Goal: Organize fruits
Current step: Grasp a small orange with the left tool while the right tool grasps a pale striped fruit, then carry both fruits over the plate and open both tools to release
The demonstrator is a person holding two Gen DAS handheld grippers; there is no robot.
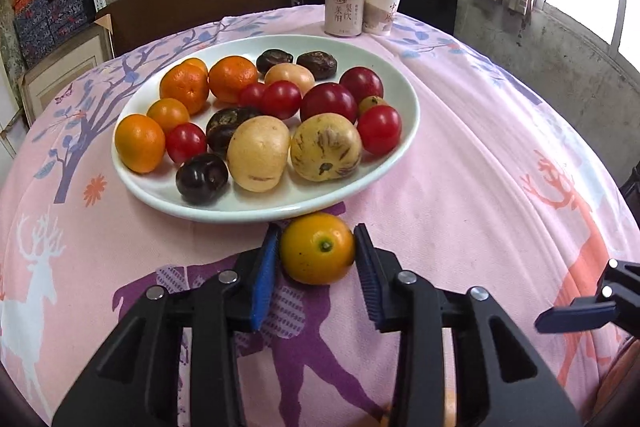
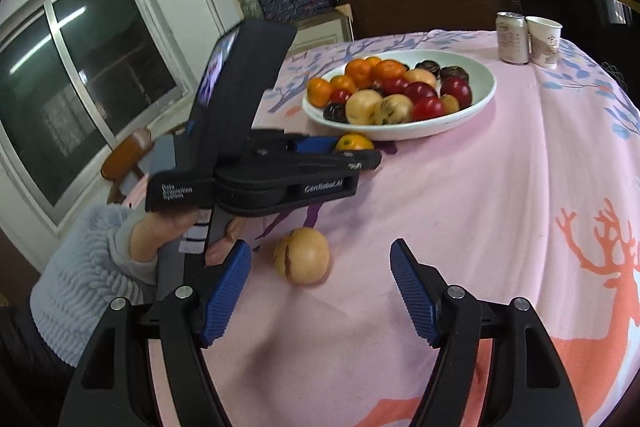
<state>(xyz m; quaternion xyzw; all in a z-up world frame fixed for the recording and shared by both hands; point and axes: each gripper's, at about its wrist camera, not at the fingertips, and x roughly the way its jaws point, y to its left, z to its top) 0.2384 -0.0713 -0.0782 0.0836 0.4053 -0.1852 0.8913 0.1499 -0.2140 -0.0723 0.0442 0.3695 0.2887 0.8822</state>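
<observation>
While the left gripper is closed on the orange fruit, the pale fruit is seen just ahead of the wide-open right gripper.

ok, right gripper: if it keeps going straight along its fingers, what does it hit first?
Probably the tan striped fruit on the pink tablecloth, just ahead of the open right gripper and left of centre; depth is uncertain.

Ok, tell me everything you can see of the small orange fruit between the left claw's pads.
The small orange fruit is round, smooth and glossy, yellow-orange, with a green stem scar facing the camera. It sits on the pink tablecloth just in front of the white plate's near rim. The left claw is closed on it, blue pads touching both sides.
</observation>
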